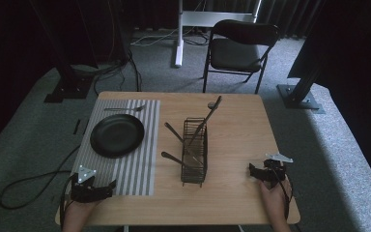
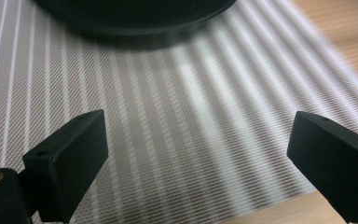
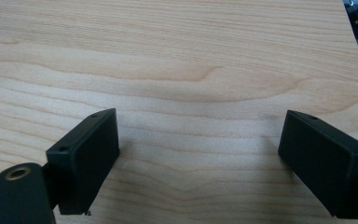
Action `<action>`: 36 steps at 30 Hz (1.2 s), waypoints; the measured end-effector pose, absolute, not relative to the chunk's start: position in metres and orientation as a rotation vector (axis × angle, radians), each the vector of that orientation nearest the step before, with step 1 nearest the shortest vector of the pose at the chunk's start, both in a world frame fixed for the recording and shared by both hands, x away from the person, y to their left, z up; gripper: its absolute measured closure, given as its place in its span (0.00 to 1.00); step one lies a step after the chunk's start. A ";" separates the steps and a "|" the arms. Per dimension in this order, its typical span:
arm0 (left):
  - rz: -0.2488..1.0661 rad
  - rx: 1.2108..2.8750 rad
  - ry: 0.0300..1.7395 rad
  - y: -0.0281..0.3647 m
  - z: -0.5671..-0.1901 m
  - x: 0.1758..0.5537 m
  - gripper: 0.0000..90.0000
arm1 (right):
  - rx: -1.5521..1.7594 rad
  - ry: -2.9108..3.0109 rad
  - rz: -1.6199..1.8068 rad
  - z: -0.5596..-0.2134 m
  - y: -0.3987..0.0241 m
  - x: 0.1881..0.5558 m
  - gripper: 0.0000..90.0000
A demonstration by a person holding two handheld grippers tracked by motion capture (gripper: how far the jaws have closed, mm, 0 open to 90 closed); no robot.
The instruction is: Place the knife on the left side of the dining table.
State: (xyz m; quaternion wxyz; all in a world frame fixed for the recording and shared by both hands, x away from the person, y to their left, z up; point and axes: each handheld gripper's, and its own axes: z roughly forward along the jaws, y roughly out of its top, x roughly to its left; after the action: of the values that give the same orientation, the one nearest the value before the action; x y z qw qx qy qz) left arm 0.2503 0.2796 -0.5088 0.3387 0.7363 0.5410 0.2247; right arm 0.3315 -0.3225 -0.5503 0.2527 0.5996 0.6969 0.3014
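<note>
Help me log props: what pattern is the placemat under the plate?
Grey with thin white stripes, clearest in the left gripper view: placemat.

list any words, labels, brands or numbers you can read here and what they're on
None: no readable text in any view. The plate, striped mat, wire caddy, table, chair, left gripper and right gripper all show plain, unmarked surfaces.

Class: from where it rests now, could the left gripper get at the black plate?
Probably yes: the left gripper is open over the striped placemat, with bare mat between it and the black plate.
</note>
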 end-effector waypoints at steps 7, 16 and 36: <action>0.553 1.924 1.305 0.256 -0.489 0.245 0.06 | 1.630 1.895 0.820 -0.550 -0.323 0.332 0.13; 0.528 1.947 1.202 0.232 -0.473 0.245 0.06 | 1.630 1.895 0.820 -0.550 -0.323 0.332 0.13; 0.479 1.930 0.992 0.185 -0.430 0.249 0.06 | 1.631 1.895 0.820 -0.550 -0.323 0.332 0.13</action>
State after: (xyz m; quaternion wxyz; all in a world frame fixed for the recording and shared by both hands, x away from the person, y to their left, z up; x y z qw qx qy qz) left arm 0.2489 0.1846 -0.4300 0.4437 0.7784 0.3999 0.1932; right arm 0.3316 -0.3226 -0.5503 0.2525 0.5996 0.6969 0.3017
